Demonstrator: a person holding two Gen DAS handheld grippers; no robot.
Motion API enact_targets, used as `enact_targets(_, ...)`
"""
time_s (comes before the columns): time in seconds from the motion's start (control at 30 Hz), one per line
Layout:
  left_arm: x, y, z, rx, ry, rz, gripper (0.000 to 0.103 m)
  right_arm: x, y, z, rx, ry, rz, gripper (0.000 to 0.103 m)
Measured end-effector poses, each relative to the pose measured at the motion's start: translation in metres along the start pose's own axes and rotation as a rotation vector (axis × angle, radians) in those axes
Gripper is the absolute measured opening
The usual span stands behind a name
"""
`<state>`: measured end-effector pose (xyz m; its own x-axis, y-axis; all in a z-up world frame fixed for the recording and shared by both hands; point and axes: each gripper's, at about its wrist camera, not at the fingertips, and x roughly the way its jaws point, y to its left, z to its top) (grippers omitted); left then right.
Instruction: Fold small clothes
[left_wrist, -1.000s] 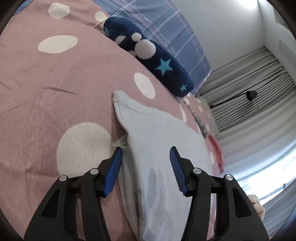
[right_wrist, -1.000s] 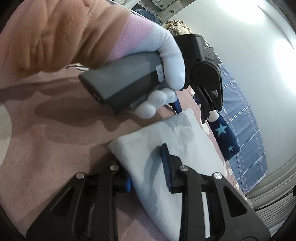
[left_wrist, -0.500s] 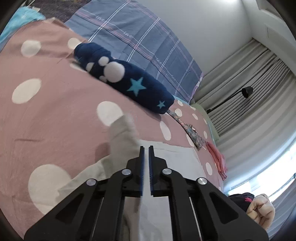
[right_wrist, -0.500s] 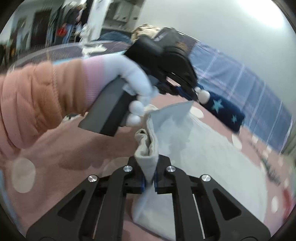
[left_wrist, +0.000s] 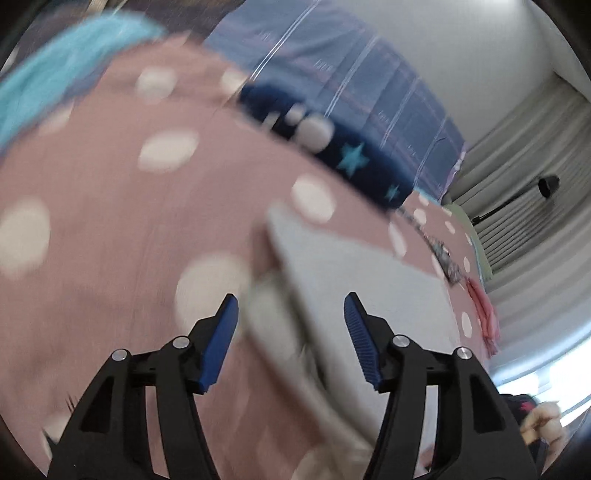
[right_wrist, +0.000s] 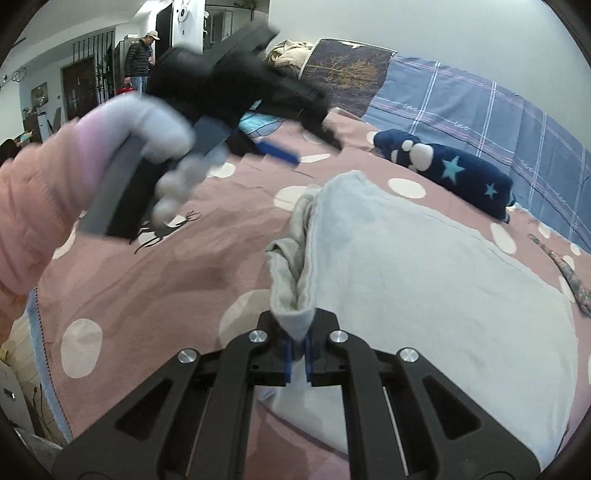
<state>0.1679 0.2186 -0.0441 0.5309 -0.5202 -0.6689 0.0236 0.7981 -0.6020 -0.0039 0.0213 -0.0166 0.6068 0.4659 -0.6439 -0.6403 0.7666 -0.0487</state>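
A pale grey garment (right_wrist: 424, 266) lies spread on the pink dotted bedspread (right_wrist: 147, 295). My right gripper (right_wrist: 297, 345) is shut on its bunched near-left edge, which stands up as a folded ridge. In the blurred left wrist view the garment (left_wrist: 354, 266) lies below my left gripper (left_wrist: 291, 314), whose jaws are opening; the cloth shows between the blue pads (left_wrist: 225, 325), but they do not press on it. From the right wrist view, the left gripper (right_wrist: 314, 149) hovers above the bed beyond the garment's far-left corner, held by a gloved hand (right_wrist: 166, 147).
A navy star-patterned soft item (right_wrist: 454, 173) lies behind the garment, against blue plaid bedding (right_wrist: 480, 107). A teal cloth (left_wrist: 66, 70) sits at the bed's far left. Small patterned and pink pieces (left_wrist: 480, 306) lie at the right edge by grey curtains. A person (right_wrist: 140, 62) stands in the far room.
The left gripper, shut on the garment's corner half a second ago, has let go, opened and lifted. The right gripper closed on the garment's edge, raised it and still holds it.
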Motion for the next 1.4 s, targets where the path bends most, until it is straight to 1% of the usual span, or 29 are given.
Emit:
enact_targets(0.03,0.003,0.008,-0.005,-0.043,0.02,-0.044,0.061,0.002,0.0,0.0,0.0,0.001,0.004,0.004)
enact_targets(0.1,0.011,0.022,-0.016,-0.136,0.053,-0.174,0.063,0.002,0.004,0.001,-0.003,0.001,0.007,0.004)
enact_targets(0.13,0.015,0.025,-0.02,-0.16,0.064,-0.209,0.064,0.002,0.005,0.0,-0.006,0.002,0.004,0.004)
enact_targets(0.17,0.02,0.028,-0.023,-0.176,0.076,-0.233,0.067,0.001,0.006,0.0,-0.007,0.002,0.001,0.004)
enact_targets(0.23,0.033,0.032,-0.024,-0.196,0.101,-0.238,0.068,0.001,0.005,0.0,-0.008,0.004,-0.004,0.004)
enact_targets(0.37,0.045,0.028,-0.015,-0.199,0.074,-0.268,0.068,0.002,0.003,0.001,-0.005,0.008,-0.013,0.004)
enact_targets(0.4,0.049,0.025,-0.011,-0.188,0.066,-0.26,0.058,0.003,0.005,0.002,-0.007,0.011,-0.015,0.004)
enact_targets(0.43,0.054,0.021,-0.007,-0.175,0.065,-0.249,0.045,0.004,0.005,0.002,-0.008,0.012,-0.015,0.004)
enact_targets(0.47,0.06,0.017,-0.002,-0.169,0.066,-0.239,0.016,0.004,0.007,0.003,-0.011,0.012,-0.014,0.004)
enact_targets(0.5,0.063,0.015,0.001,-0.172,0.069,-0.239,0.008,0.004,0.01,0.003,-0.016,0.01,-0.012,0.004)
enact_targets(0.57,0.066,0.006,0.006,-0.156,0.07,-0.235,0.008,0.001,0.012,0.003,-0.026,-0.004,-0.019,0.004)
enact_targets(0.7,0.063,-0.026,0.012,-0.045,0.066,-0.176,0.007,-0.009,-0.002,0.004,0.0,-0.032,-0.029,0.004)
enact_targets(0.83,0.058,-0.051,0.018,-0.011,0.048,-0.175,0.007,-0.025,-0.031,0.001,0.079,-0.058,-0.008,0.004)
enact_targets(0.93,0.063,-0.079,0.022,0.018,0.04,-0.178,0.007,-0.041,-0.06,-0.003,0.179,-0.076,0.033,0.004)
enact_targets(1.03,0.074,-0.113,0.023,0.056,0.049,-0.169,0.007,-0.057,-0.078,-0.008,0.227,-0.104,0.016,0.004)
enact_targets(1.2,0.101,-0.181,0.013,0.148,0.082,-0.165,0.007,-0.089,-0.119,-0.034,0.335,-0.147,-0.033,0.004)
enact_targets(1.4,0.142,-0.264,-0.011,0.262,0.137,-0.175,0.007,-0.118,-0.171,-0.079,0.472,-0.154,-0.088,0.004)
